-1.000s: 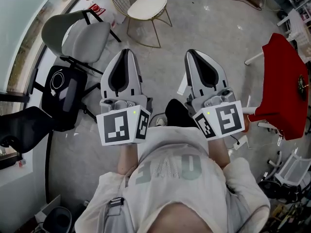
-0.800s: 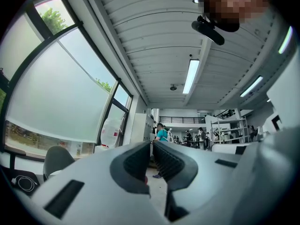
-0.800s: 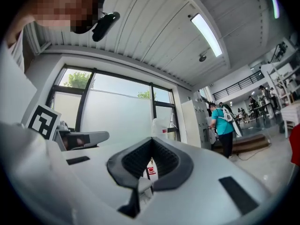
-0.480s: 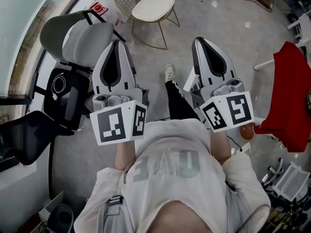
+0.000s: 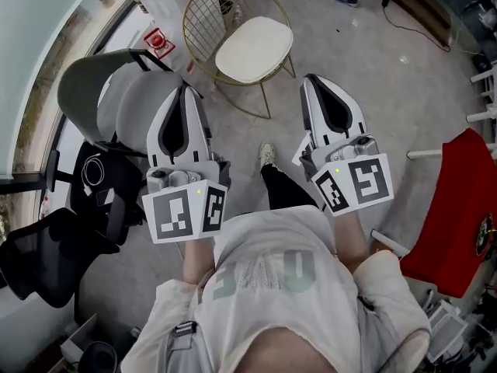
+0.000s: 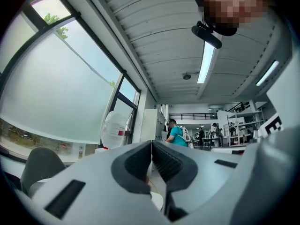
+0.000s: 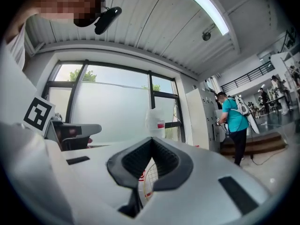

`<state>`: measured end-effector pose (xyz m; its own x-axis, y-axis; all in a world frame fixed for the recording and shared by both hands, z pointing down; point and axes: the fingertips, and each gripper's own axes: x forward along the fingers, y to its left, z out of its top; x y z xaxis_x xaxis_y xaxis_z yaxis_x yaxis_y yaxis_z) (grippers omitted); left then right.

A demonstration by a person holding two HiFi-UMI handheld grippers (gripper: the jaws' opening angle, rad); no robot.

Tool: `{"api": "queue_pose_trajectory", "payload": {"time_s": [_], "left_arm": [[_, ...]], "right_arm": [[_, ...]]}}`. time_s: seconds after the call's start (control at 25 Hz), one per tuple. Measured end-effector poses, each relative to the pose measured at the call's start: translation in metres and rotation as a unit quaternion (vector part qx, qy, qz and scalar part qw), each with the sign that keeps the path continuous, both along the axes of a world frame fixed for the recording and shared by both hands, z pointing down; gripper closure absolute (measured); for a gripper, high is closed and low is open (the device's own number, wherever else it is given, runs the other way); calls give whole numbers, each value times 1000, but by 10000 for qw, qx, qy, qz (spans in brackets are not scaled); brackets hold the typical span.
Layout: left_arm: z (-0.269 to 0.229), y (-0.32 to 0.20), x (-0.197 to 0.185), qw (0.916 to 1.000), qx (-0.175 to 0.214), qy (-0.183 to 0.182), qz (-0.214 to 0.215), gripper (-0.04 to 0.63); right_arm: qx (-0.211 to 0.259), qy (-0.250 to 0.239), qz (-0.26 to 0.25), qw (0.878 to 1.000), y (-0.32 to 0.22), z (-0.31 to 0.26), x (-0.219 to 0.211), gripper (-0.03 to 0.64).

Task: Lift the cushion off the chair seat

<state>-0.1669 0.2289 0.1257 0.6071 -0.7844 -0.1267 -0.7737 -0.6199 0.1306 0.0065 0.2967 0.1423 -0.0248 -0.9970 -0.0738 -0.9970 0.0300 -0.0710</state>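
Three chairs are in view: one gold wire chair (image 5: 203,22), one grey office chair (image 5: 116,99) and one black chair (image 5: 39,251). One cream cushion (image 5: 254,39) lies on the wire chair's seat. There are two grippers, a left gripper (image 5: 185,88) and a right gripper (image 5: 310,78), each carrying one marker cube (image 5: 184,212). One white water bottle (image 6: 115,128) stands by the window.

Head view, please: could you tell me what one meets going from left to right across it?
Black chair → grey chair → left gripper → cushion on the wire chair → right gripper → red-topped furniture.
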Motion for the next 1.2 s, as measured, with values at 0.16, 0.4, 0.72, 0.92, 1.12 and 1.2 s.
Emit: {"api": "queue_pose_trajectory", "payload": {"time_s": [0.16, 0.4, 0.72, 0.92, 1.12, 1.2], "left_arm": [[-8, -78, 39, 9998, -48, 19, -184, 580], [-6, -157, 76, 9990, -306, -39, -336, 580], [20, -220, 101, 9982, -568, -183, -86, 580], [10, -266, 120, 9985, -519, -180, 67, 580], [-8, -295, 143, 9986, -373, -96, 355, 580], [-5, -306, 147, 9980, -425, -90, 460, 580]], "right_arm": [[-56, 266, -145, 9995, -80, -12, 47, 604], [-114, 124, -480, 9987, -161, -17, 83, 604], [-215, 163, -548, 9981, -232, 12, 86, 604], [-126, 46, -322, 9994, -266, -3, 91, 604], [-13, 120, -10, 9999, -295, -19, 106, 604], [-17, 52, 121, 9999, -303, -18, 108, 604]]}}
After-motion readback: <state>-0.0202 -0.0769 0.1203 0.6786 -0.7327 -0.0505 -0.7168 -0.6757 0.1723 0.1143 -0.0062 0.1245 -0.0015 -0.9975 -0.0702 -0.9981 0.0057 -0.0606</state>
